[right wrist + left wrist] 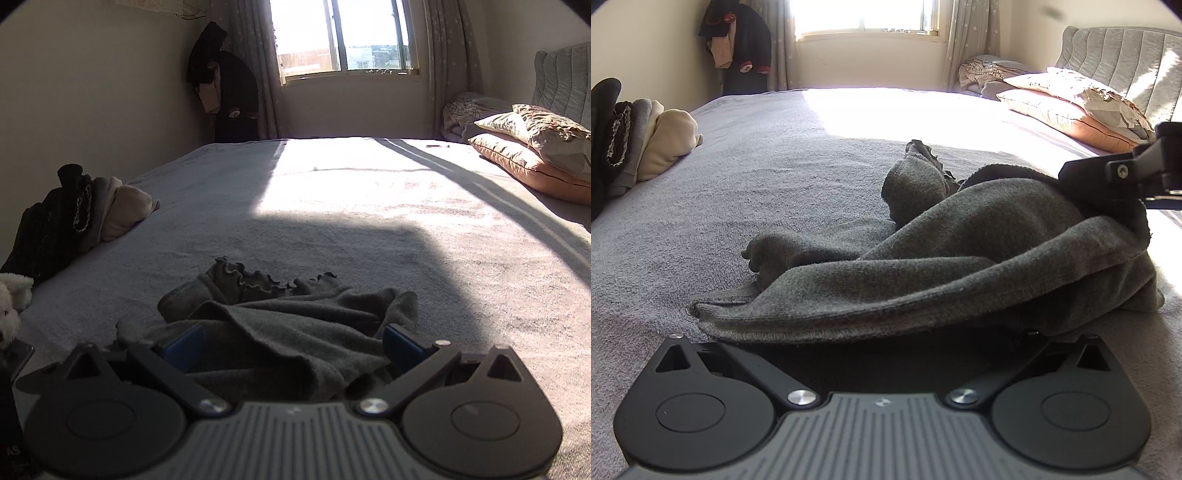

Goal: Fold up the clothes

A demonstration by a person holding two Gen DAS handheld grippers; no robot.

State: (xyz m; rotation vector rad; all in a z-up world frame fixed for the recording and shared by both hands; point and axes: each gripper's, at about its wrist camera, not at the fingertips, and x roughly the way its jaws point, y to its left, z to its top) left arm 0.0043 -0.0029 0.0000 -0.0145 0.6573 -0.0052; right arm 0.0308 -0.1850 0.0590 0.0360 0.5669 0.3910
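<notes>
Nearest in the left wrist view, a crumpled dark grey knit garment with a frilled trim (960, 251) lies bunched on the grey towelling bedspread (775, 166), towards the bed's near edge. Its ribbed hem drapes straight over the front of the left gripper (882, 338), hiding the fingertips; the linkage arms are splayed wide, so the jaws look parted, though I cannot tell whether any cloth sits between them.

In the right wrist view, the right gripper (295, 345) is spread wide, its blue pads (400, 347) set on either side of a loose fold of the same garment (288, 325), not pinching it.

From the left view, the right gripper's black finger (1089, 173) rests on the garment's raised far side.

The garment is heaped, not flat and not folded; the frilled edge (266, 282) curls on its far side.

Risks, as I judge them: closing on several bunched layers could lift the whole heap instead of one edge; the soft knit could slide out of a shallow pinch; a sleeve could stay trapped inside a fold.

Farther off, at the bed's left edge, stands a stack of folded black, grey and cream clothes (92, 210). Two pillows (535, 158) lie at the right, by the headboard.
</notes>
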